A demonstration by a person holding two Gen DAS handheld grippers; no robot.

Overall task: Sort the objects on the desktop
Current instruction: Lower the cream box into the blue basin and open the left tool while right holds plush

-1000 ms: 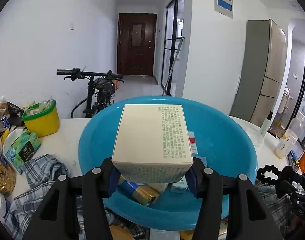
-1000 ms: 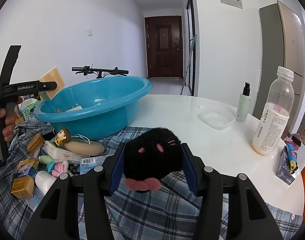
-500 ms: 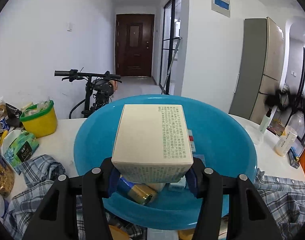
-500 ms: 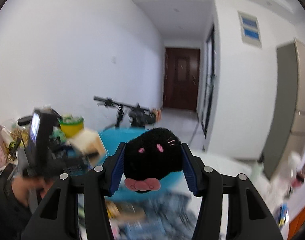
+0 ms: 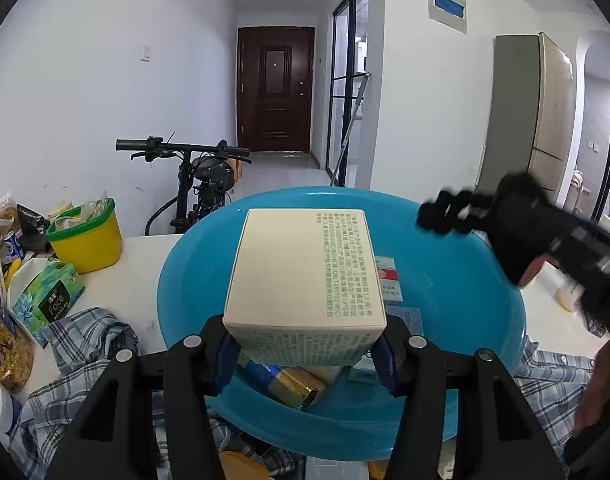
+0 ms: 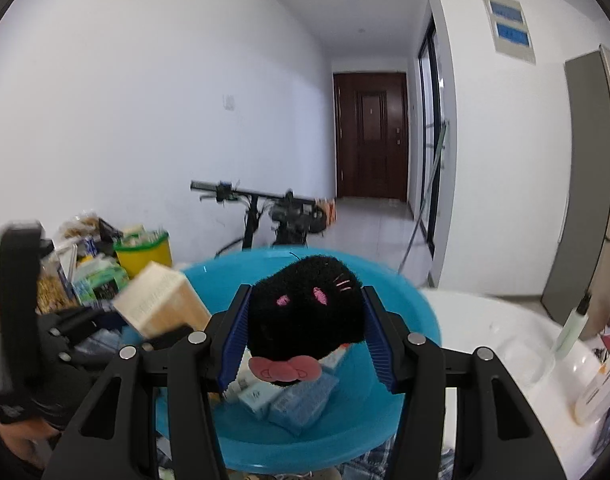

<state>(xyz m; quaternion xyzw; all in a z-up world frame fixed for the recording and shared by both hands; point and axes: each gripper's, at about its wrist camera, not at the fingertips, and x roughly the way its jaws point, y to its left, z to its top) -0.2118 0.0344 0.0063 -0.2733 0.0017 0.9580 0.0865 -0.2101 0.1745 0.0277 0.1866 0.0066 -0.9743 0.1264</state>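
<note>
1. Over the blue basin [image 5: 457, 292], your left gripper [image 5: 305, 354] has its fingers clamped on the near end of a cream box [image 5: 305, 276]. The box juts forward above the basin's middle, so letting go should drop it among the small cartons and the gold can [image 5: 293, 390] already lying inside.
2. Your right gripper [image 6: 305, 340] has its fingers clamped on a black plush toy [image 6: 305, 316], one blue pad on each flank and the pink bow hanging below. From its own camera the toy sits above the basin's [image 6: 421, 320] near rim; that looks like the same drop-off spot.
3. Both loads over one container suggests you are sorting the loose things off the plaid cloth [image 5: 89, 332] into the basin, while the yellow tub [image 5: 85, 242] and the snack packets stay at the side.
4. Against the frame a second ago, your left hand has not shifted: same box, same grip, same framing of the basin.
5. Your right hand has changed a great deal. A second ago it held the toy low over the plaid cloth with the basin off to its left; now the basin is straight ahead and below, and the toy shows blurred at the right of the left camera's view [image 5: 517, 216].
6. Neither grip has loosened since then.
</note>
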